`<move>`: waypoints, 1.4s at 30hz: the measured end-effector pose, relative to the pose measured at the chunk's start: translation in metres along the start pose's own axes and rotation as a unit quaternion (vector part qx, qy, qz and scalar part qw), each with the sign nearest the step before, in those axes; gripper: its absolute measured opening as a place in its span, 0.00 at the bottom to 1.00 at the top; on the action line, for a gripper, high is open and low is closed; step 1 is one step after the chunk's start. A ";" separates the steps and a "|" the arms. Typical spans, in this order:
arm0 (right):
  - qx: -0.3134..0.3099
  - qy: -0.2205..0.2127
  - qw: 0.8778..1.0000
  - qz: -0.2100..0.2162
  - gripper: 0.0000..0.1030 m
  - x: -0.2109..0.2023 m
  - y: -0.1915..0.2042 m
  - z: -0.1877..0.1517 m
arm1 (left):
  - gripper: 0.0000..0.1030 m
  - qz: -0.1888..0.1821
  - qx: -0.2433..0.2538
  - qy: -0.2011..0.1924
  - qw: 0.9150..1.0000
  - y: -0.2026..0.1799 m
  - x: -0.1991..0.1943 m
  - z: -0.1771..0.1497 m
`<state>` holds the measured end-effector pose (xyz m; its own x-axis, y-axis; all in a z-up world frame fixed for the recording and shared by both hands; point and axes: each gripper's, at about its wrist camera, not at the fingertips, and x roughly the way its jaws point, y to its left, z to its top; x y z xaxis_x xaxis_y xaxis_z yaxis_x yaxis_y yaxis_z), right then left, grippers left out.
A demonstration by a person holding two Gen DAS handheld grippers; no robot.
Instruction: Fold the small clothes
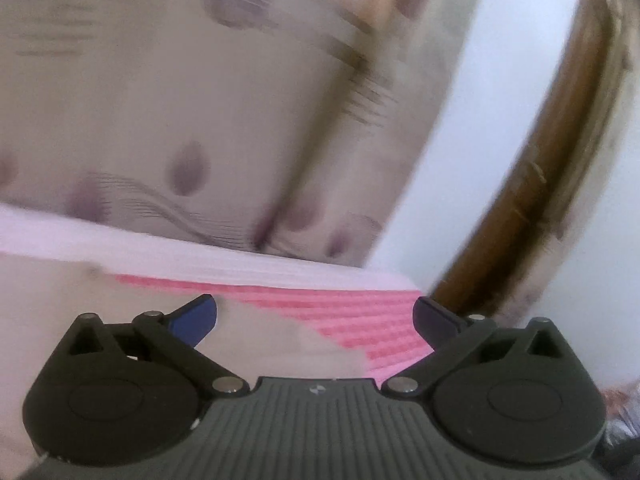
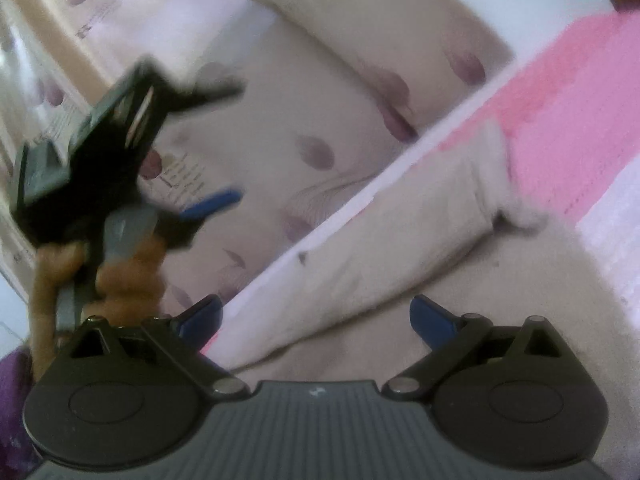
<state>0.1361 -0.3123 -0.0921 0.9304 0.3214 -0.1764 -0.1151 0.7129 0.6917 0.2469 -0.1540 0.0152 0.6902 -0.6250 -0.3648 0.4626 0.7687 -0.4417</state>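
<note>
A small beige garment (image 2: 400,240) lies spread on a pink cloth (image 2: 560,120), one narrow part ending in a cuff toward the pink. My right gripper (image 2: 316,320) is open just above the garment, with nothing between its blue pads. My left gripper (image 2: 224,148), held by a hand (image 2: 128,276), hovers open over the patterned sheet to the left of the garment. In the left wrist view the left gripper (image 1: 316,316) is open wide over the beige garment (image 1: 260,344) and the pink striped cloth (image 1: 372,320), holding nothing.
A cream bed sheet with purple petal prints (image 1: 160,120) stretches beyond the cloth. A pale pink band (image 1: 200,252) edges the pink cloth. A brown wooden frame (image 1: 540,160) and a white wall stand at the right. Something purple (image 2: 12,380) shows at the lower left.
</note>
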 end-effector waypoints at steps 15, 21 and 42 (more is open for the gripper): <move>-0.175 0.045 0.977 -0.115 0.56 0.027 -0.033 0.095 | 0.99 0.167 -0.170 -0.098 0.966 0.159 -0.096 -0.104; -0.217 0.112 0.961 -0.133 0.46 0.068 -0.047 0.093 | 1.00 0.156 -0.132 -0.090 0.975 0.151 -0.083 -0.101; -0.231 0.043 0.963 -0.132 0.05 0.086 -0.047 0.121 | 1.00 0.174 -0.161 -0.088 0.968 0.153 -0.083 -0.103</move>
<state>0.2637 -0.3943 -0.0549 0.9187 0.1268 -0.3740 -0.0393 0.9717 0.2331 0.2036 0.0012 -0.1064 0.8701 -0.2818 -0.4044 0.0079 0.8283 -0.5602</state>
